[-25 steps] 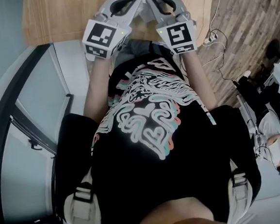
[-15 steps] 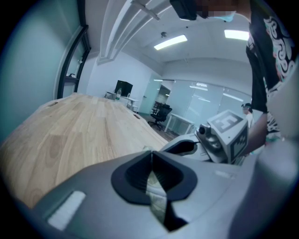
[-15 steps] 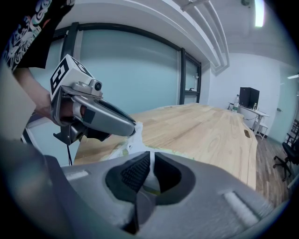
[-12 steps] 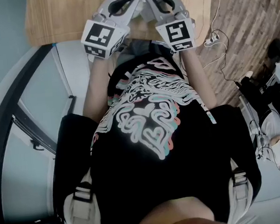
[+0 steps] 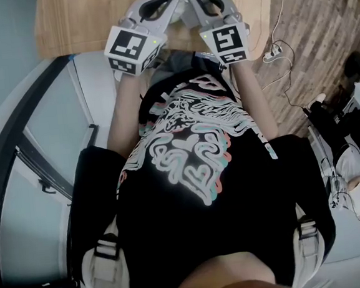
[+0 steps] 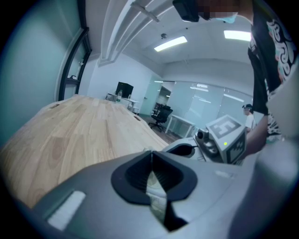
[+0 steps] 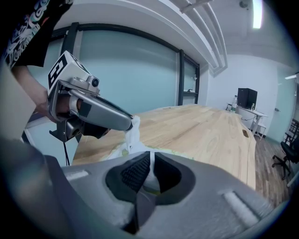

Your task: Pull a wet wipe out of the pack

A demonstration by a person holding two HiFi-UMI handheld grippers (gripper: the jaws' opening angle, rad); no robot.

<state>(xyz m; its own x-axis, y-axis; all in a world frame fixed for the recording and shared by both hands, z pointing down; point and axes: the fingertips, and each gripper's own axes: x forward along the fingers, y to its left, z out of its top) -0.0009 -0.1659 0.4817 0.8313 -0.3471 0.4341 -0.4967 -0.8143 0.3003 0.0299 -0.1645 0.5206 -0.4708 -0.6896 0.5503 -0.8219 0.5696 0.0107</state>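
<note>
Grip, my left gripper [image 7: 132, 122]: clenched on wet wipe [image 7: 131, 136], which stands up out of pack [image 7: 112, 154] at near edge of table [image 7: 210, 130]. My right gripper [image 7: 150, 175]: clamped, apparently on pack. Risk: wipe tears, or pack lifts if that hold slips.

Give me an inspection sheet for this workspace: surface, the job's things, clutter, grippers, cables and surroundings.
Surface: pale wooden table, bare where it shows.
Job's things: pale green pack lying on the table; a white wet wipe stands up out of it.
Clutter: nothing seen.
Grippers: left hand-held gripper shut on the wet wipe; right hand-held gripper shut on a pale edge, apparently the pack's.
Cables: white cable on the wood-pattern floor beside the table.
Surroundings: glass partition, office chairs, monitor.
</note>
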